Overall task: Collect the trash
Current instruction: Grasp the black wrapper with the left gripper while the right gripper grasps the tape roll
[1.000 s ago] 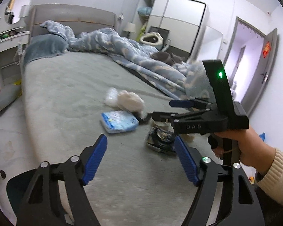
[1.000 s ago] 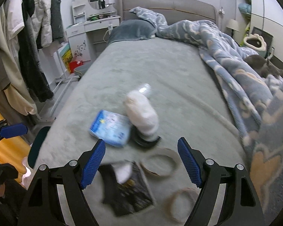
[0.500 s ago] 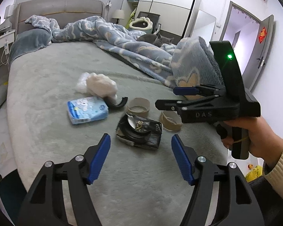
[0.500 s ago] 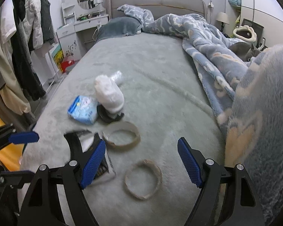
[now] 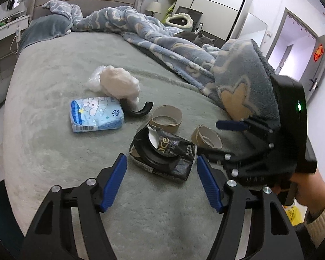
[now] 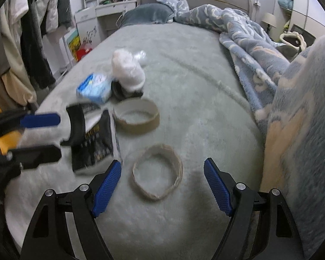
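Observation:
Trash lies on the grey bed point(image 5: 54, 151): a crumpled black package point(image 5: 164, 151), two cardboard rings point(image 5: 166, 117) point(image 5: 205, 139), a blue tissue pack point(image 5: 95, 113), a white wad point(image 5: 119, 84) and a black curved piece point(image 5: 138, 109). My left gripper point(image 5: 162, 179) hovers open just short of the black package, nothing between its pads. My right gripper point(image 6: 162, 184) is open above the nearer, flattened cardboard ring point(image 6: 157, 172). The right wrist view also shows the other ring point(image 6: 136, 117), the black package point(image 6: 93, 138) and the left gripper point(image 6: 49, 136) at the left edge.
A rumpled blue blanket point(image 5: 238, 82) is heaped along the right side of the bed, close to the right gripper point(image 5: 218, 138). A hand in a cream sleeve point(image 5: 314, 208) holds that gripper. Clothes point(image 6: 39, 32) hang left of the bed; a wardrobe and door stand beyond.
Both grippers have come lower and closer to the trash. The black package now sits right ahead of the left pads, the flattened ring between and below the right ones.

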The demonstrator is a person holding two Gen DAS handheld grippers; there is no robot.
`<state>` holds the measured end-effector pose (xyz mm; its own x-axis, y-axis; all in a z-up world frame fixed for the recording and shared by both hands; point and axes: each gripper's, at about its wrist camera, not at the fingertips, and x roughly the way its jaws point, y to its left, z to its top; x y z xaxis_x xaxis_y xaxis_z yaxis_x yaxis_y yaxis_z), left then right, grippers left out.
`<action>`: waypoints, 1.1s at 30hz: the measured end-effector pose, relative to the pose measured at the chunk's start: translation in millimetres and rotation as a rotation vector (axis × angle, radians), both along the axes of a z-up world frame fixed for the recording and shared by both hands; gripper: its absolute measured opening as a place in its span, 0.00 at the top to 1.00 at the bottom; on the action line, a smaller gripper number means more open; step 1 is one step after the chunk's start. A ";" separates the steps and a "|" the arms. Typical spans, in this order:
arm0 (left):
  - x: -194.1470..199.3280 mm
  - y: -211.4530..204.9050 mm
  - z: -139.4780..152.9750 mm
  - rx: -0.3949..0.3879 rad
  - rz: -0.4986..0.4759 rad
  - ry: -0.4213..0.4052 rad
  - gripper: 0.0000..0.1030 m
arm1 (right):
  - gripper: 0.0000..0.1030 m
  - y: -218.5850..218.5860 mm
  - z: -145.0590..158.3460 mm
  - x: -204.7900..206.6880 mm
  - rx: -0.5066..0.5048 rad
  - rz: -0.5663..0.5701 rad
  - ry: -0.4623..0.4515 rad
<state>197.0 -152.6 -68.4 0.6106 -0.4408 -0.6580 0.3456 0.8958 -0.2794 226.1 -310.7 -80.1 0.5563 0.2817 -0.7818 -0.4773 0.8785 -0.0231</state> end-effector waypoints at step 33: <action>22.7 -14.5 -16.8 0.089 0.102 0.039 0.75 | 0.36 -24.5 -7.2 -4.5 0.161 0.027 0.016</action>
